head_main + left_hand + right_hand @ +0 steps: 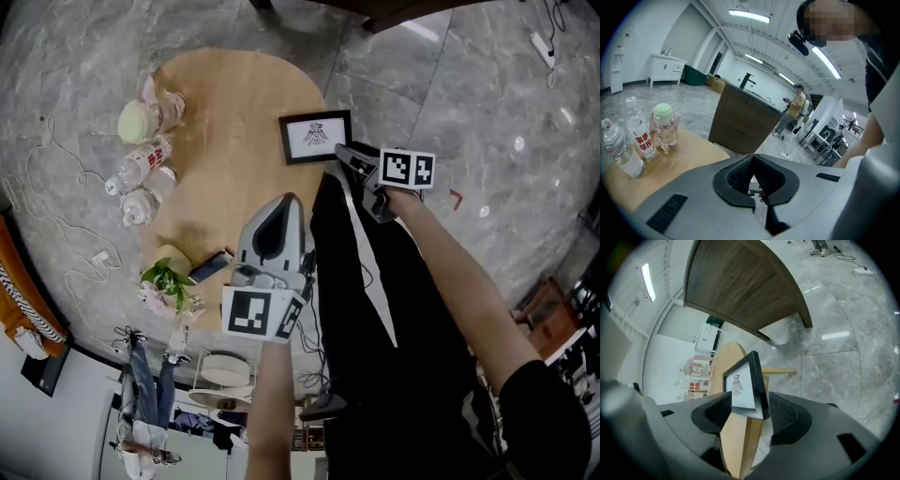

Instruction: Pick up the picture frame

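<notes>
The picture frame (316, 137), black-edged with a small drawing on white, lies on the far right part of the light wooden table (234, 103). My right gripper (343, 151) is at the frame's near right corner. In the right gripper view the frame (743, 385) has that corner between the wide-open jaws of the right gripper (748, 402), with a gap beside the right pad (787, 416). My left gripper (286, 202) hovers over the table's near edge, away from the frame. Seen in its own view, the left gripper (753, 160) has its pads together and nothing in them.
Two water bottles (141, 173) and a green-lidded cup (139, 121) stand at the table's left edge. A flower bunch (165, 279) and a dark flat object (210, 267) lie near the front edge. A white cable (56, 220) trails on the grey floor. A dark wooden counter (740, 282) stands beyond.
</notes>
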